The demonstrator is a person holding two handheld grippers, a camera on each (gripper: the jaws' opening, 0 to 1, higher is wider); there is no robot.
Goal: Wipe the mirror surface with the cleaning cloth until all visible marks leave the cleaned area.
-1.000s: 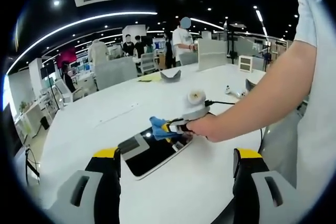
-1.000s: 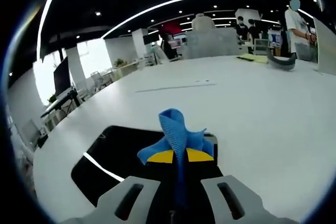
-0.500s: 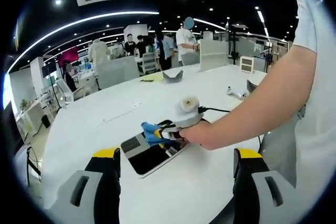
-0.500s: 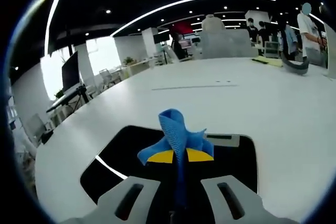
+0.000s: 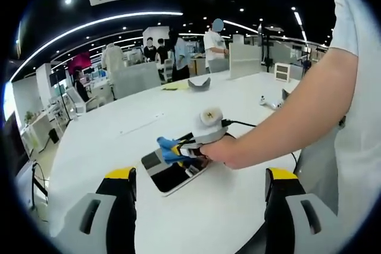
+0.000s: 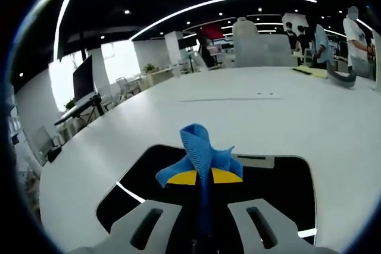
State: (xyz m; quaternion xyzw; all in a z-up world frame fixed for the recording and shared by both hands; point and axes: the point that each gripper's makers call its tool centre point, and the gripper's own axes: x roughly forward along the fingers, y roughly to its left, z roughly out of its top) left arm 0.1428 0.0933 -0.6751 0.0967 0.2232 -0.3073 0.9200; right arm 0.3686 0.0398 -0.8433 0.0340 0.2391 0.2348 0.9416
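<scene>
A dark rectangular mirror lies flat on the white table. My right gripper, held in a person's hand, is pressed onto it with a blue cleaning cloth pinched in its jaws. In the right gripper view the cloth sticks up from the shut yellow-tipped jaws of that gripper, over the black mirror, which reflects a ceiling light strip. My left gripper stands open well short of the mirror, nothing between its fingers.
A cable trails from the right gripper across the table. A grey curved object and a small white device lie farther back. Several people stand beyond the table's far edge. The person's arm crosses from the right.
The right gripper has slid the cloth leftward over the mirror toward its left end. The left gripper has stayed open and still.
</scene>
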